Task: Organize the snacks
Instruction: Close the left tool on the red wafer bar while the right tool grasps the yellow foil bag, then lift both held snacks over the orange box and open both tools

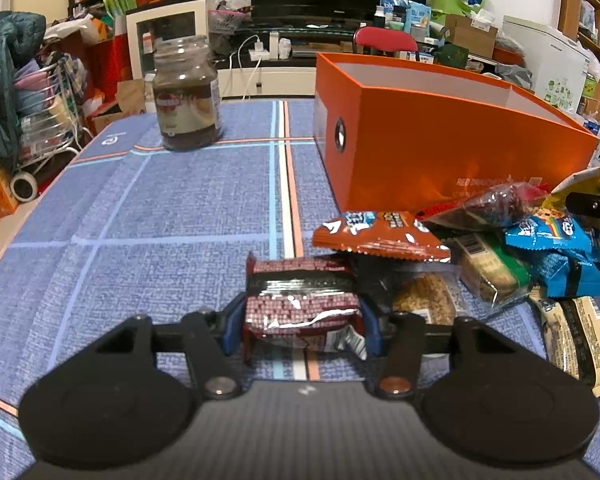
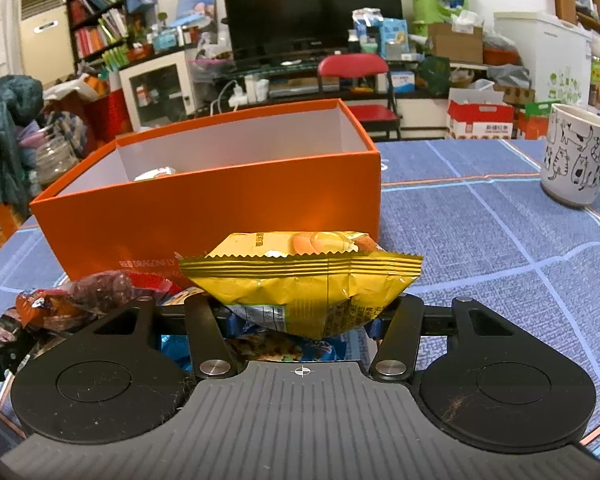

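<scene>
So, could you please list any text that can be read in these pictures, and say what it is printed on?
"RED DRAGONFLY", in pale letters low on the orange box.
Jar label: blurred, unreadable.
Yellow packet in the right gripper: print too small.
Red packet in the left gripper: nothing legible.

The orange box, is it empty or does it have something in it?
Not empty: the orange box is open-topped, and the right wrist view shows one pale packet inside.
</scene>
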Motion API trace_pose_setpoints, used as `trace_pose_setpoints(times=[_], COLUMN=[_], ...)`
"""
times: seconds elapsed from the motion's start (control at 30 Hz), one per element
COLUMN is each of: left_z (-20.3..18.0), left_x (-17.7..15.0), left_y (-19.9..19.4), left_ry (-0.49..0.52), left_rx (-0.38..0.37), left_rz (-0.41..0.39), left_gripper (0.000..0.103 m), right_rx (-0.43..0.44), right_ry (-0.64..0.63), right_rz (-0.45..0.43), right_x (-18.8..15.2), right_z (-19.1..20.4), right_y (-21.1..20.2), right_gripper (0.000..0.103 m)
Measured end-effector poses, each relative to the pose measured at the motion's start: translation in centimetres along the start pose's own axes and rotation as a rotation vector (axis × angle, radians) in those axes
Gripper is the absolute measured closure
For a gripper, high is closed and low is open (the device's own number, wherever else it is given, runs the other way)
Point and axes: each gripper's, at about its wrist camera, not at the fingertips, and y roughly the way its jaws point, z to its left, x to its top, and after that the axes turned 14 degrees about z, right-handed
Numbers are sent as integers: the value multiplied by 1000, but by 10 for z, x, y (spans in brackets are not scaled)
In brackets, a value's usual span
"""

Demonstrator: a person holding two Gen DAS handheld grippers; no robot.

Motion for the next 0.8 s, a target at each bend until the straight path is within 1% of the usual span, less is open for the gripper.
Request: trace_pose_setpoints(times=[0.2, 0.63, 0.8], left_z=[3, 6, 8], left_x=[0, -1, 0], left_y=[-4, -15, -23], left_ry=[-17, -23, -48], left_rx=[17, 24, 44], left_rz=[-7, -9, -10], left_gripper=[49, 49, 49], right_rx=[-5, -13, -8], right_ry=[-18, -61, -61], right_rz=[-18, -45, -56], right_x=[-4, -5, -4], right_z=[7, 11, 8], right_y=[-5, -19, -31], right_gripper=[68, 69, 69])
